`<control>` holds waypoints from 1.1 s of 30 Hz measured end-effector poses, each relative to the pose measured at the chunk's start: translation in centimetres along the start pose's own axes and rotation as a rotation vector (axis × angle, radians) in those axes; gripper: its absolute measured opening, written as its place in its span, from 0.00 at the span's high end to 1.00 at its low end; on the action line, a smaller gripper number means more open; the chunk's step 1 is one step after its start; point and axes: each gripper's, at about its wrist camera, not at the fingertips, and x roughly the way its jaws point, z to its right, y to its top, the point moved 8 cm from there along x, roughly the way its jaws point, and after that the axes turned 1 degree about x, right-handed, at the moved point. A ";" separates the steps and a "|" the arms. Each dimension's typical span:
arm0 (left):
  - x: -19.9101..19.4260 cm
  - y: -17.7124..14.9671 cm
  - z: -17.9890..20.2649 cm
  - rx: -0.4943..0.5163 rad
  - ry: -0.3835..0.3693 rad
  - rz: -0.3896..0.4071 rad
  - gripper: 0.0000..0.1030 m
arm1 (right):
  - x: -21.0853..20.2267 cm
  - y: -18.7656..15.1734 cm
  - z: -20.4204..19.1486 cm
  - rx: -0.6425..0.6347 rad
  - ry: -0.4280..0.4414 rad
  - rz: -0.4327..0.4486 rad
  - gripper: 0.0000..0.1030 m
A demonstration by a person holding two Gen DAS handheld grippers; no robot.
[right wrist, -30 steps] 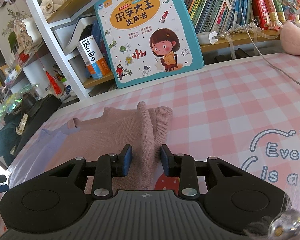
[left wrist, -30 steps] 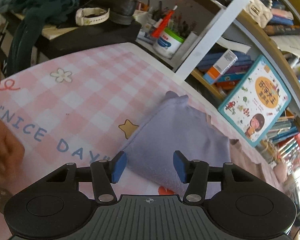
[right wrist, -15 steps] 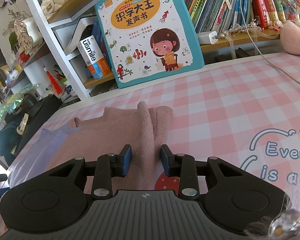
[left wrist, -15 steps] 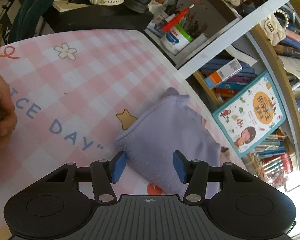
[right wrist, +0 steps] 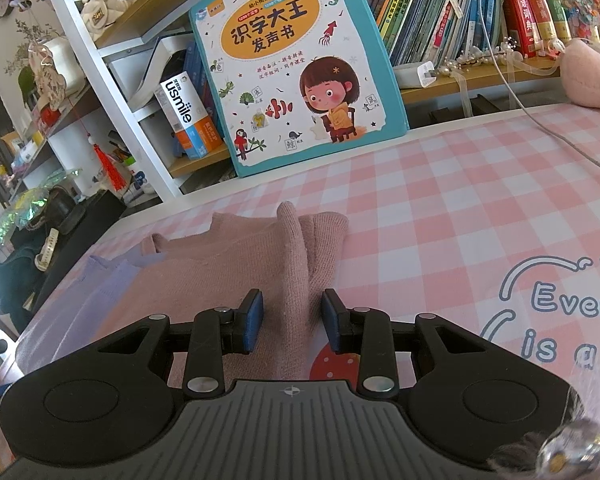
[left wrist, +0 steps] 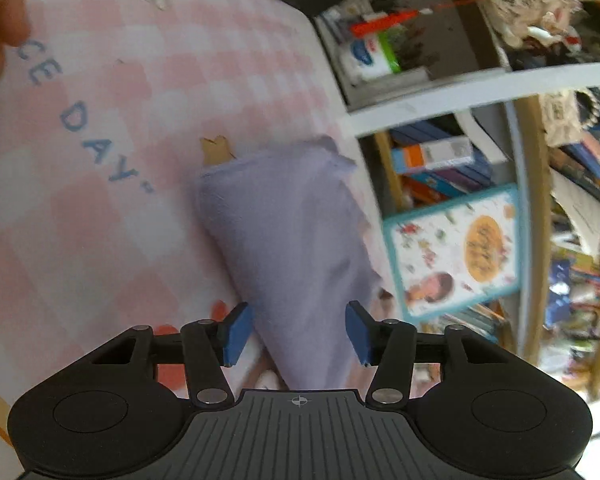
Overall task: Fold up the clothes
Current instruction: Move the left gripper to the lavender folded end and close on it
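Left wrist view shows the left gripper (left wrist: pixel 296 330) spread wide around a lilac cloth (left wrist: pixel 288 236), while the right gripper (right wrist: pixel 291 320) stands parted astride a pink sweater's (right wrist: pixel 228 276) fold.

The left wrist view looks steeply down, rolled sideways, close over the lilac cloth (left wrist: pixel 296 232); the right wrist view looks low and level across the pink garment (right wrist: pixel 228 280) toward the shelves. Both show the picture book (left wrist: pixel 456 252) (right wrist: pixel 296 60) at right and upper centre
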 end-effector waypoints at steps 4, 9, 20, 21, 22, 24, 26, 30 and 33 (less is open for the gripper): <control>-0.4 0.9 -0.3 -0.011 0.057 0.098 0.39 | 0.0 0.0 0.0 0.004 0.004 0.000 0.70; -0.2 1.8 -0.9 -0.075 0.035 0.164 0.41 | 0.0 0.0 0.0 0.007 0.007 0.000 0.70; -0.8 0.7 4.9 0.254 -0.045 0.271 0.71 | -0.1 0.0 0.1 0.023 0.018 0.001 0.70; -0.7 0.6 5.4 0.300 -0.041 0.262 0.71 | -0.1 0.0 0.1 0.027 0.021 0.001 0.70; -0.5 0.5 5.8 0.339 -0.035 0.252 0.71 | -0.1 0.0 0.2 0.030 0.023 0.002 0.70; 0.2 1.1 4.2 0.250 0.005 0.209 0.71 | -0.1 0.0 0.2 0.030 0.023 0.002 0.70; 0.9 1.2 2.5 0.171 0.015 0.175 0.71 | -0.1 0.0 0.3 0.028 0.022 0.001 0.69; 2.1 1.5 0.1 0.052 0.017 0.122 0.68 | -0.1 0.0 0.3 0.028 0.026 0.001 0.68; 2.7 1.5 0.4 0.065 0.016 0.119 0.67 | -0.1 0.0 0.3 0.029 0.026 0.002 0.68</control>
